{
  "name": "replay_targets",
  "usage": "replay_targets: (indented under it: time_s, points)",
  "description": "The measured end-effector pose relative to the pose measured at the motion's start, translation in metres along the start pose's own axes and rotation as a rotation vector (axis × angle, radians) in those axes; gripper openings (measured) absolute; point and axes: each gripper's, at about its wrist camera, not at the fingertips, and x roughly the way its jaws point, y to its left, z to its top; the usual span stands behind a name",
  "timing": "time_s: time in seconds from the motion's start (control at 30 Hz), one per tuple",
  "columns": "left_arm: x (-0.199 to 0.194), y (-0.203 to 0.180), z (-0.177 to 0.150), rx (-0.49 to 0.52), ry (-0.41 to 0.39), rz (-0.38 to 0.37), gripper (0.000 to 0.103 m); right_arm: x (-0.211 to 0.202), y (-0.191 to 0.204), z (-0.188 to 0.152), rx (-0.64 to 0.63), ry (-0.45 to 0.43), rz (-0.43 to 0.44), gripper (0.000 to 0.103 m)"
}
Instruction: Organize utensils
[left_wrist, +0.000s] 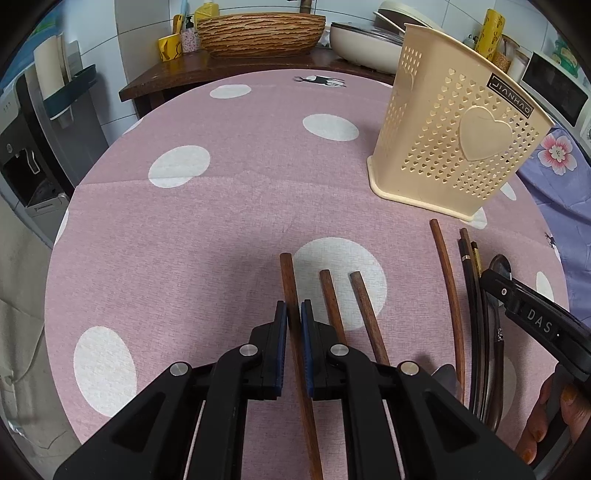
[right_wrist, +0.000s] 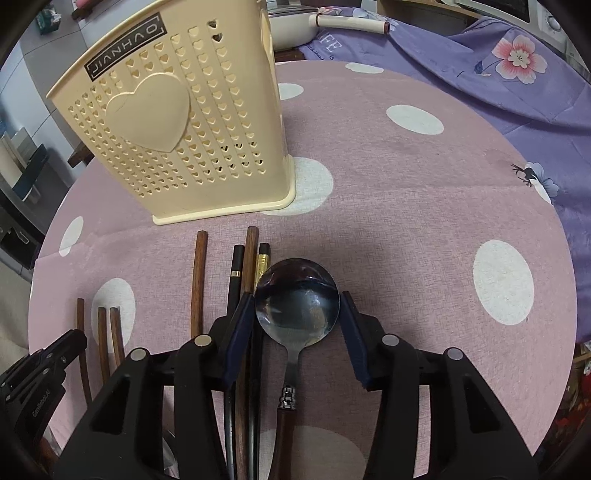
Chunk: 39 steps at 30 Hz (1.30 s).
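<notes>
Left gripper (left_wrist: 294, 314) closed on a brown wooden chopstick (left_wrist: 291, 295), blue pads (left_wrist: 282, 332) pressed to both sides of the shaft; long axis of the held chopstick running away from the camera, blunt end pointing toward the far side of the table and slightly left

Two more wooden chopsticks (left_wrist: 347, 310) just right of the grip, lying on the pink polka-dot tablecloth (left_wrist: 221, 221), roughly parallel, ends pointing away and fanned a little apart

Further right, a lone brown chopstick (right_wrist: 199, 280), then a tight bundle of one brown and two black chopsticks (right_wrist: 245, 273), one with a gold band, all pointing toward the base of the holder

Right gripper (right_wrist: 297, 314) open, fingers (right_wrist: 240, 325) standing either side of the bowl of a metal spoon (right_wrist: 297, 302), not clearly pressing on it; spoon flat on the cloth, bowl up and pointing away toward the holder, dark handle running back beneath the gripper

Beige perforated utensil holder (right_wrist: 166, 140) upright on the cloth beyond the utensils, heart-shaped holes and a raised heart on its face, black label reading "JIANHAO"

Lettering "DAS" on the right gripper's body as seen from the left wrist, "GenRobot.AI" on the left gripper's body as seen from the right wrist
</notes>
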Motion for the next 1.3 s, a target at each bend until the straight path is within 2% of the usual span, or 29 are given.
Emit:
replay_targets:
  time_s: [0.3,0.5,0.7,0.93,1.07,1.1,1.13,1.2,1.3]
  points:
    - [-0.014,0.002,0.001,0.001,-0.032,-0.018,0.008,-0.024,-0.009,-0.005,-0.008,-0.042,0.063,0.047]
    - [-0.039,0.005,0.003,-0.003,-0.085,-0.038,0.008,-0.061,-0.012,-0.007,-0.038,-0.113,0.106,0.047]
    - [-0.084,0.006,0.004,0.000,-0.178,-0.074,0.007,-0.103,-0.011,-0.009,-0.082,-0.190,0.147,0.047]
    - [-0.141,0.008,-0.001,0.002,-0.312,-0.107,0.007,-0.144,-0.012,-0.020,-0.124,-0.249,0.185,0.047]
    - [-0.164,0.009,-0.006,0.005,-0.362,-0.116,0.007,-0.161,-0.012,-0.025,-0.144,-0.271,0.201,0.046]
    - [-0.169,0.010,-0.006,0.006,-0.373,-0.117,0.007,-0.164,-0.012,-0.026,-0.145,-0.276,0.199,0.036]
    - [-0.174,0.009,-0.006,0.009,-0.386,-0.116,0.007,-0.165,-0.012,-0.026,-0.152,-0.273,0.203,0.009]
    - [-0.180,0.007,-0.007,0.017,-0.406,-0.108,0.007,-0.166,-0.012,-0.025,-0.160,-0.260,0.225,0.009]
    - [-0.179,0.006,-0.004,0.020,-0.411,-0.099,0.007,-0.162,-0.009,-0.027,-0.182,-0.267,0.199,0.008]
